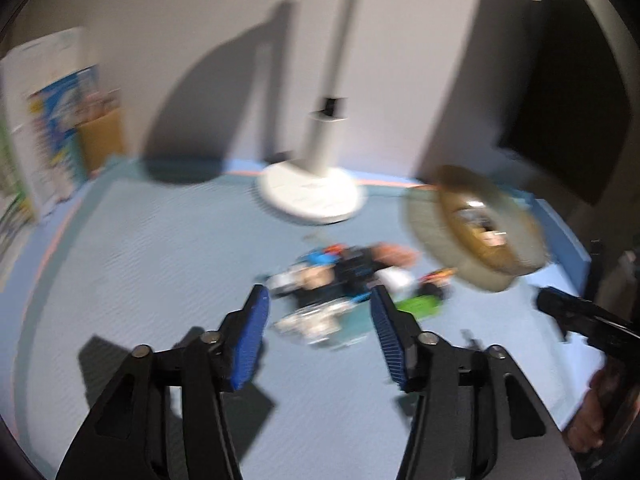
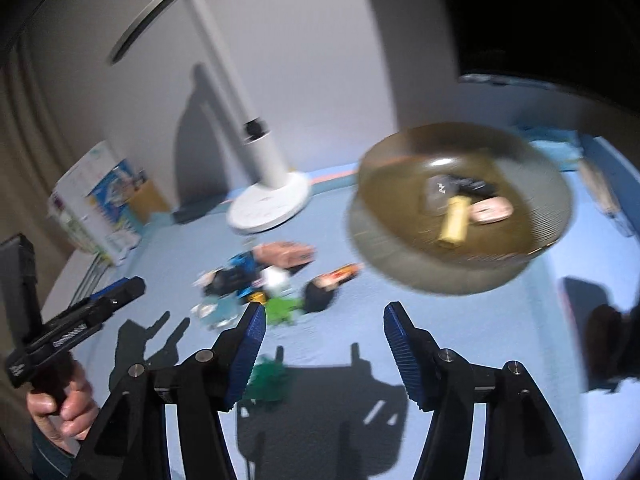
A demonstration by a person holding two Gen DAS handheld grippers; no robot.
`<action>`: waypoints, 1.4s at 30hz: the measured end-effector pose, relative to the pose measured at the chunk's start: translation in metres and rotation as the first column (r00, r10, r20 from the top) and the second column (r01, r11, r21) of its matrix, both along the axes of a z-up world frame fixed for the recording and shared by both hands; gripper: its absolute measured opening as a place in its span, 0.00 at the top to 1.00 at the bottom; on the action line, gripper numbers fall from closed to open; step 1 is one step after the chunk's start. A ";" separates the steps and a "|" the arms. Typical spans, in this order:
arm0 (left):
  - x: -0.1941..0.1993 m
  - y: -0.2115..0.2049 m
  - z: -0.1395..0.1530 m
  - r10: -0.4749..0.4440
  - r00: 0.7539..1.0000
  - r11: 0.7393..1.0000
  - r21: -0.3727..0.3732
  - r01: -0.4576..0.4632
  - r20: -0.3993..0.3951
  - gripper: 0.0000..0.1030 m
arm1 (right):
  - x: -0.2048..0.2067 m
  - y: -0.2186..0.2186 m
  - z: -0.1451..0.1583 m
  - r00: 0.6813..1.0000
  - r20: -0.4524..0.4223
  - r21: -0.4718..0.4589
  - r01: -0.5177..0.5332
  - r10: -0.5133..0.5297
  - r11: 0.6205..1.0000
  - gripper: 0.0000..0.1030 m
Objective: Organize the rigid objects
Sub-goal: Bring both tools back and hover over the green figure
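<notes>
A blurred pile of small rigid items (image 1: 344, 280) lies mid-mat, among them black, blue, orange and clear pieces and a bright green one (image 1: 420, 304). My left gripper (image 1: 319, 300) hovers just short of the pile, open, its blue pads touching nothing. To the right stands a brown mesh bowl (image 1: 424, 216). In the right wrist view the bowl (image 2: 400, 264) holds a yellow cylinder (image 2: 454, 222), a pink piece (image 2: 492, 210) and a dark item (image 2: 468, 186). My right gripper (image 2: 326, 312) is open and empty between the pile (image 2: 256, 276) and the bowl. A dark green piece (image 2: 268, 380) lies by its left finger.
A white lamp base (image 1: 312, 196) stands behind the pile, with its pole rising against the wall. Boxes and packages (image 1: 52, 120) line the left edge. A dark screen (image 1: 560, 92) fills the far right. A hand (image 2: 64, 404) holds the left gripper's handle. A blue mat (image 1: 140, 260) covers the table.
</notes>
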State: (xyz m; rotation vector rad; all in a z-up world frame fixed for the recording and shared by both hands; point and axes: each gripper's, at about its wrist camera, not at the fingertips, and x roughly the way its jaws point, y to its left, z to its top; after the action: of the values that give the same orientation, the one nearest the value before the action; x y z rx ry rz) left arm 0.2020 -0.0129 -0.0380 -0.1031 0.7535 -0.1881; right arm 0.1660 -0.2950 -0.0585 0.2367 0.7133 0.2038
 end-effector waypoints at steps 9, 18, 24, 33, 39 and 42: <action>-0.011 0.046 -0.067 0.088 0.995 0.995 0.043 -0.085 -0.056 0.45 | 0.006 0.032 -0.074 0.998 -0.058 -0.033 0.001 -0.003 0.999 0.42; -0.014 0.048 -0.076 0.084 0.994 0.996 0.012 -0.084 -0.068 0.33 | 0.013 0.033 -0.081 0.997 -0.072 -0.077 0.029 -0.035 0.997 0.37; -0.009 0.046 -0.080 0.075 0.992 0.997 0.029 -0.072 -0.098 0.33 | 0.015 0.031 -0.083 0.996 -0.089 -0.059 0.022 -0.028 0.998 0.25; -0.008 0.054 -0.082 0.077 0.990 0.997 -0.010 -0.079 -0.120 0.31 | 0.012 0.044 -0.082 0.997 -0.072 -0.123 0.000 -0.009 0.992 0.24; -0.007 0.055 -0.083 0.081 0.989 0.996 -0.020 -0.084 -0.126 0.31 | 0.014 0.040 -0.084 0.997 -0.081 -0.109 0.004 -0.013 0.994 0.22; -0.007 0.053 -0.083 0.077 0.989 0.997 -0.017 -0.079 -0.126 0.31 | 0.014 0.039 -0.084 0.996 -0.083 -0.107 0.005 -0.014 0.994 0.22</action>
State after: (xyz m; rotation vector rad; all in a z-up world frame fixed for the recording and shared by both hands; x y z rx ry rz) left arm 0.1950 0.0406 -0.1214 -0.1663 0.8707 -0.1161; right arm 0.1799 -0.2557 -0.1423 0.1471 0.8041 0.1464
